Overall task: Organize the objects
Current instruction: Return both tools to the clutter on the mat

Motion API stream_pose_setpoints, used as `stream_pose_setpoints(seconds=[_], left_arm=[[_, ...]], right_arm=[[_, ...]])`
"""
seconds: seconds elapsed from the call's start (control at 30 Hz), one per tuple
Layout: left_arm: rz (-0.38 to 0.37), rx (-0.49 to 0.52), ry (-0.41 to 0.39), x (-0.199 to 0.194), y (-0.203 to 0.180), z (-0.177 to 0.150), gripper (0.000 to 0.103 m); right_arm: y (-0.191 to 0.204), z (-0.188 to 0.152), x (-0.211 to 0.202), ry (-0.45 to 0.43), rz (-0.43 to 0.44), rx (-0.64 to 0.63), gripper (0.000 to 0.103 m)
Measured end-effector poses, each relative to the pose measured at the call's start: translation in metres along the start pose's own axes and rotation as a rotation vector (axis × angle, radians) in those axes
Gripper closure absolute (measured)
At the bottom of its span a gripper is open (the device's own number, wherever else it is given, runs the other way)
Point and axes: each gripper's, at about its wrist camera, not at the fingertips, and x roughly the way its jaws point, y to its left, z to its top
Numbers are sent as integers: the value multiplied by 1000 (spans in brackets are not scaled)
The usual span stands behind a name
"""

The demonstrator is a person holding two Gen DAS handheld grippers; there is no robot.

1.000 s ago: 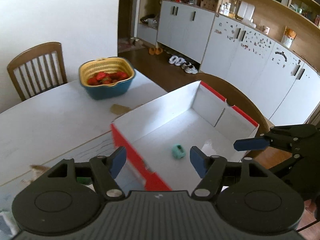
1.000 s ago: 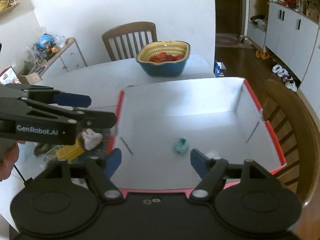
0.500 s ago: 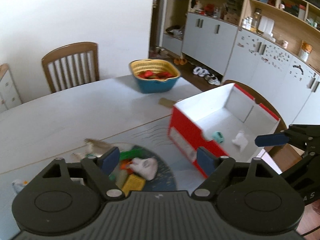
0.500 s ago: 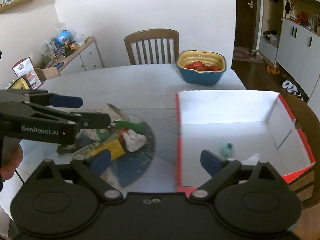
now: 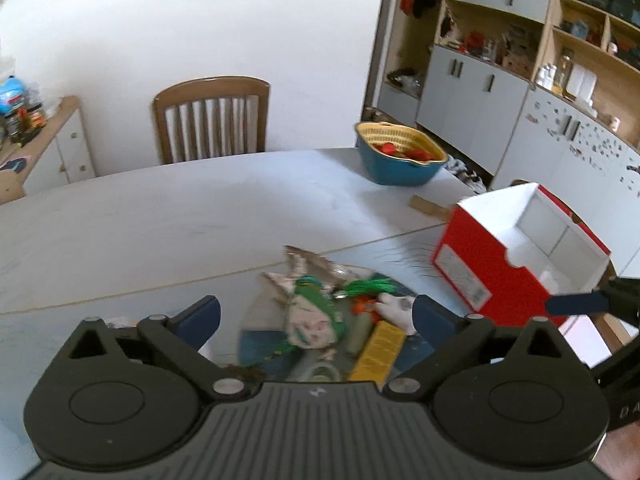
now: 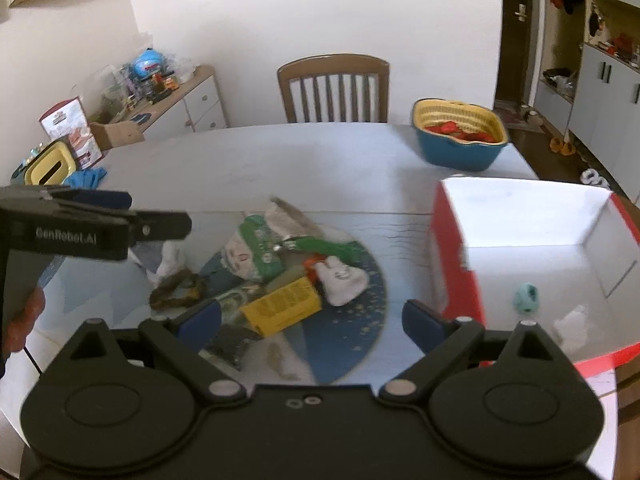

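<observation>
A pile of small objects lies on a round blue mat (image 6: 352, 336): a yellow box (image 6: 284, 308), a white tooth-shaped toy (image 6: 340, 278), a green-and-white pouch (image 6: 252, 248), a green item (image 6: 328, 246) and a brown ring (image 6: 176, 290). The pile also shows in the left wrist view (image 5: 316, 320). A red box with a white inside (image 6: 532, 264) stands to the right, holding a teal toy (image 6: 527, 298) and a white item (image 6: 570, 324). My left gripper (image 5: 316, 316) is open and empty above the pile. My right gripper (image 6: 312, 322) is open and empty above the mat.
A blue bowl with a yellow basket of red items (image 6: 460, 136) stands at the table's far right. A wooden chair (image 6: 334, 86) is behind the table. A sideboard with clutter (image 6: 160, 92) is at the left. Cabinets (image 5: 480, 92) line the right wall.
Both grippers have swung left, from over the red box to over the pile on the mat. A white item now lies in the box beside the teal toy.
</observation>
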Motion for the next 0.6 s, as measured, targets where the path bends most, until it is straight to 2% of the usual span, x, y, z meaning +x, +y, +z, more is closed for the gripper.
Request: stream_pose_setpoints(seconds=[0.3,0.4,0.6], left_arm=[[83,-45,-30,1,55,-17,0],[141,-60,-27,6,74,-24,0],[166,-35,-17,25,96,-38,0]], right_arm=[[39,-11,32,50,29,-16,6],[50,-15,45,71,36,-29,6],[63,-20,68,116,43,-48,7]])
